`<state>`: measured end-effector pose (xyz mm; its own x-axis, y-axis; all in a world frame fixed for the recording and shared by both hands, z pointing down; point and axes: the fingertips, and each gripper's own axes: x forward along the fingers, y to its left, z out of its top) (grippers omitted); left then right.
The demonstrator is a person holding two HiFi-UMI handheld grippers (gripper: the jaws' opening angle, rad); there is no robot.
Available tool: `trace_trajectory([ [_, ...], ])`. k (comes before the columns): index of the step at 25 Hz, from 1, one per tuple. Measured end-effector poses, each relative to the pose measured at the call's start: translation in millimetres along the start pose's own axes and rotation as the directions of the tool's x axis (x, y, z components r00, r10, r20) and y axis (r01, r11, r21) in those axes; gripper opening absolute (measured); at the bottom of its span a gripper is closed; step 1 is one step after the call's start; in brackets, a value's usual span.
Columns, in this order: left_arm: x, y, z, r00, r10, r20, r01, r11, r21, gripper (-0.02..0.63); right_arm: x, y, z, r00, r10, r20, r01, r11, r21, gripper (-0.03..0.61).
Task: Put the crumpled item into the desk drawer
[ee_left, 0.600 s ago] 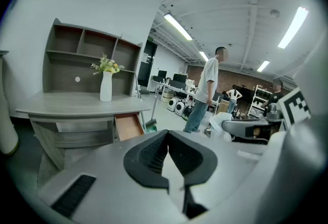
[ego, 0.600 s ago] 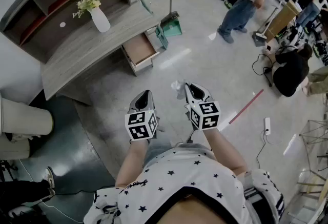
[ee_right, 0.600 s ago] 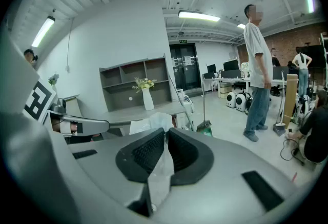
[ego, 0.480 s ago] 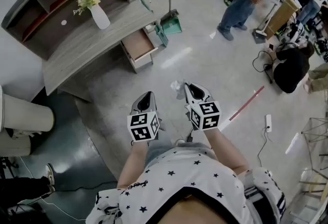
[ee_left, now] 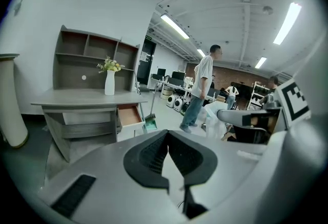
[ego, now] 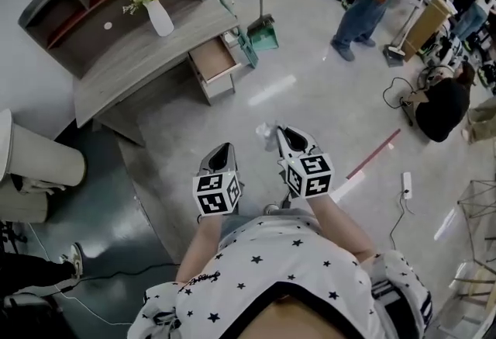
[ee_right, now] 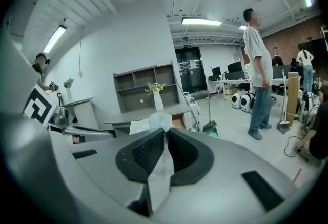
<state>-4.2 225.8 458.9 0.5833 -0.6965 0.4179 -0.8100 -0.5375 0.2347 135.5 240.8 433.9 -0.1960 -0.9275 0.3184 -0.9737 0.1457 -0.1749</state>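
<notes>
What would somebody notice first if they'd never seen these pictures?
Probably the two grippers in the middle, each with a black-and-white marker cube: the right gripper pinches a crumpled white paper, while the left gripper is shut on nothing. Next comes the open drawer of the grey desk ahead on the left, with a white vase of flowers on top.

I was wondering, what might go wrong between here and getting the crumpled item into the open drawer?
1. The right gripper pinches the crumpled paper by a thin fold, with its bulk past the tips; it might slip out on the way.
2. The open drawer is small and a dustpan stands beside it, so the paper could miss or the gripper could bump it.
</notes>
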Motion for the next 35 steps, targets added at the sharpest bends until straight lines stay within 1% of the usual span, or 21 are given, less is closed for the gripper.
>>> trace_trajectory([
  [7,-10,2,13,1.000,0.000,0.020,0.000,1.000,0.003,0.014,-5,10,6,1.000,0.013,0.005,-0.013,1.000,0.000,0.020],
  [13,-13,-4,3,0.999,0.021,0.025,-0.021,1.000,-0.015,0.014,-10,10,1,0.999,0.050,0.020,-0.049,0.999,-0.012,0.021],
  [22,-13,-3,-1,0.998,0.052,0.026,-0.051,0.997,-0.049,0.014,-2,6,-6,0.996,0.087,-0.006,-0.087,0.996,0.009,0.023],
  [25,-4,6,0,0.998,0.057,0.023,-0.056,0.997,-0.054,0.014,11,4,-5,0.995,0.095,-0.010,-0.095,0.995,0.016,0.023],
  [29,20,22,9,0.998,0.056,0.017,-0.055,0.997,-0.059,0.014,36,-5,1,0.996,0.088,-0.014,-0.088,0.996,0.021,0.023],
  [35,71,50,40,0.999,0.037,0.015,-0.036,0.998,-0.051,0.014,91,-26,25,0.998,0.064,-0.010,-0.064,0.998,0.024,0.023],
])
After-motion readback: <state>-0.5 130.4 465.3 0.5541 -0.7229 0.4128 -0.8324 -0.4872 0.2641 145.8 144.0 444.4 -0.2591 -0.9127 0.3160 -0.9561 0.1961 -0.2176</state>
